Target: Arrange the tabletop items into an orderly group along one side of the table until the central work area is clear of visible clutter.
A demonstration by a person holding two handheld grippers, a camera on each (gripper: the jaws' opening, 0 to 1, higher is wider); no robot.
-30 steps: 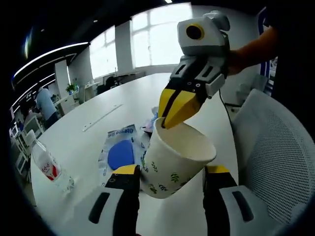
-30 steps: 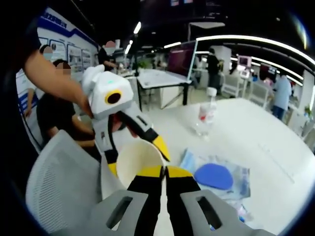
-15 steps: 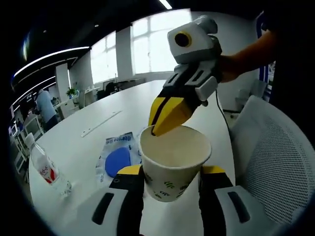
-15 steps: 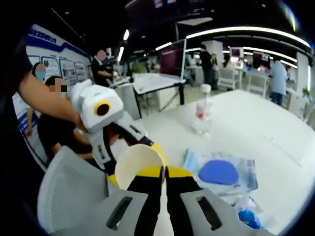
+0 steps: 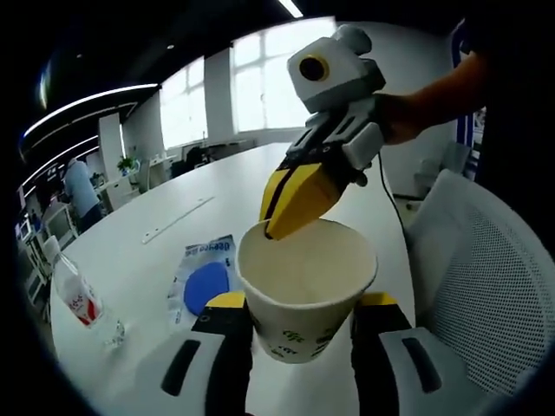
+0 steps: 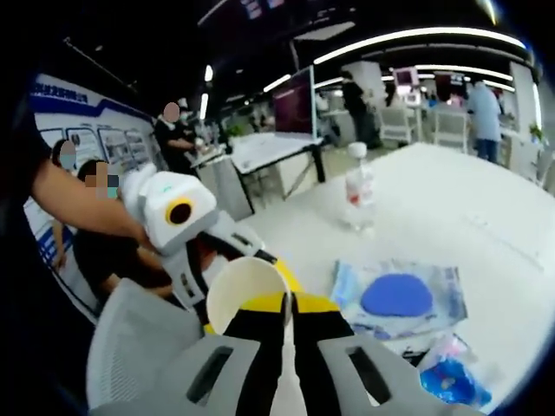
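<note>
Bright windows, ceiling strip lights

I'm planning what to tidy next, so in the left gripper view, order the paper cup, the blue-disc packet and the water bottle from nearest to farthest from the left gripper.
1. Paper cup: held between the left gripper's fingers.
2. Blue-disc packet: flat on the table, just beyond the cup, to its left.
3. Water bottle: at the view's far left, near the table edge.

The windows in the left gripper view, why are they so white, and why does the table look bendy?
Left gripper view: the windows glare out white, and the fisheye lens curves the table. Right gripper view: ceiling light strips bend too, and the water bottle looks slightly blurry.
</note>
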